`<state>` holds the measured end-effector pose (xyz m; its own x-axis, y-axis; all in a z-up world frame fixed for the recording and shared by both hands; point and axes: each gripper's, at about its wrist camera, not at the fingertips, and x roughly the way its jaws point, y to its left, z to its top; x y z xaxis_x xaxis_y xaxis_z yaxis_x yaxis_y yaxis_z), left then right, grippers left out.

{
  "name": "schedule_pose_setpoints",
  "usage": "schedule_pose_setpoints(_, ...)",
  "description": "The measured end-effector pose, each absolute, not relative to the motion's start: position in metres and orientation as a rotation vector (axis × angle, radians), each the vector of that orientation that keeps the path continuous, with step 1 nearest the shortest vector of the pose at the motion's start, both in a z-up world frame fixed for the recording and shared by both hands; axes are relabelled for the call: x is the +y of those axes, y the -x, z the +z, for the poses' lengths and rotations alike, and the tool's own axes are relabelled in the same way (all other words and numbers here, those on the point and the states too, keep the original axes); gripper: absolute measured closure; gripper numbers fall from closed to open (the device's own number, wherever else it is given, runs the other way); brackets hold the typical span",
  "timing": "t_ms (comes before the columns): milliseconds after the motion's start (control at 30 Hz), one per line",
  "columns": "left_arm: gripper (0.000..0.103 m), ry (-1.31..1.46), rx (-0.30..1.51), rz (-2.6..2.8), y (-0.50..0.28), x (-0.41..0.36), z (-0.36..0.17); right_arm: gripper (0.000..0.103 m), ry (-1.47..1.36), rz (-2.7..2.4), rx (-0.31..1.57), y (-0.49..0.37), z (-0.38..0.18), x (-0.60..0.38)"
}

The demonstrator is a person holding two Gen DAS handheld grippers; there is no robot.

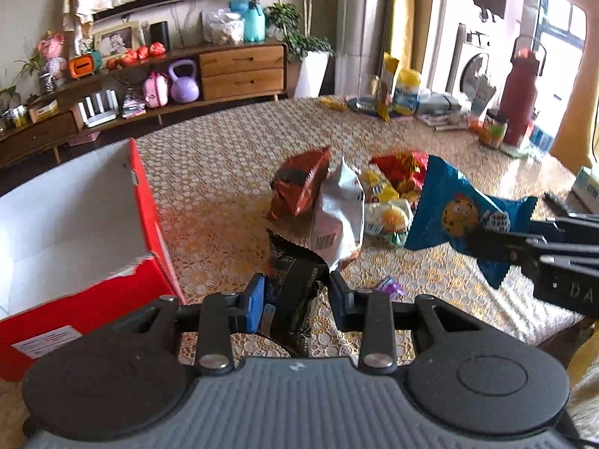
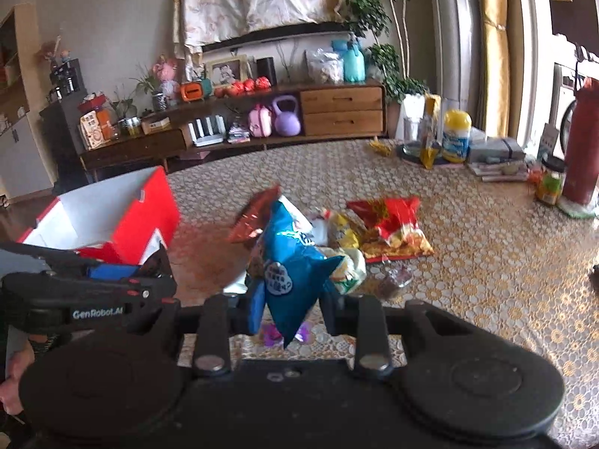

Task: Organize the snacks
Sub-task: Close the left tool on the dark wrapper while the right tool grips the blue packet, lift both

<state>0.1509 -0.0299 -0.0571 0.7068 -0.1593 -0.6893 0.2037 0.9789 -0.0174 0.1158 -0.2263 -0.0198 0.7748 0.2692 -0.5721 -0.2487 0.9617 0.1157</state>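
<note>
My left gripper (image 1: 295,292) is shut on a black snack packet (image 1: 288,273) and holds it above the lace tablecloth (image 1: 224,172). A crumpled silver bag (image 1: 338,217) rises just beyond it; I cannot tell whether they touch. To the right, my right gripper (image 1: 486,243) is shut on a blue cookie bag (image 1: 449,213), which hangs clear of the table. In the right wrist view the same blue cookie bag (image 2: 292,277) sits between the fingers of the right gripper (image 2: 290,299), with the left gripper (image 2: 161,273) at the left. A red box (image 1: 149,205) with a white inside stands open at the left.
A snack pile lies mid-table: an orange-red bag (image 1: 299,183), a red bag (image 1: 400,168), yellow and white-green packets (image 1: 389,220), and a purple wrapper (image 1: 391,286). At the far right stand a red flask (image 1: 520,101), a jar (image 1: 494,129), a canister (image 1: 406,89) and books.
</note>
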Motion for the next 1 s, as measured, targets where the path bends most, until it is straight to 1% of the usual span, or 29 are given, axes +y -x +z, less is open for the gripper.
schedule_pose_setpoints(300,0.068,0.005,0.709,-0.176,-0.133,-0.01,-0.015,0.074,0.013,0.356,0.568,-0.099,0.021,-0.192)
schedule_pose_setpoints(567,0.068,0.053,0.67,-0.135,-0.128,0.024,0.02,0.074,0.055,0.42,0.518,-0.1,0.051,-0.149)
schedule_pose_setpoints(833,0.068,0.109,0.655,-0.071,-0.129,0.075,0.044,0.074,0.097,0.484,0.498,-0.11,0.067,-0.102)
schedule_pose_setpoints(1000,0.068,0.113,0.66,-0.017,-0.134,0.107,0.049,0.074,0.113,0.522,0.509,-0.122,0.069,-0.07)
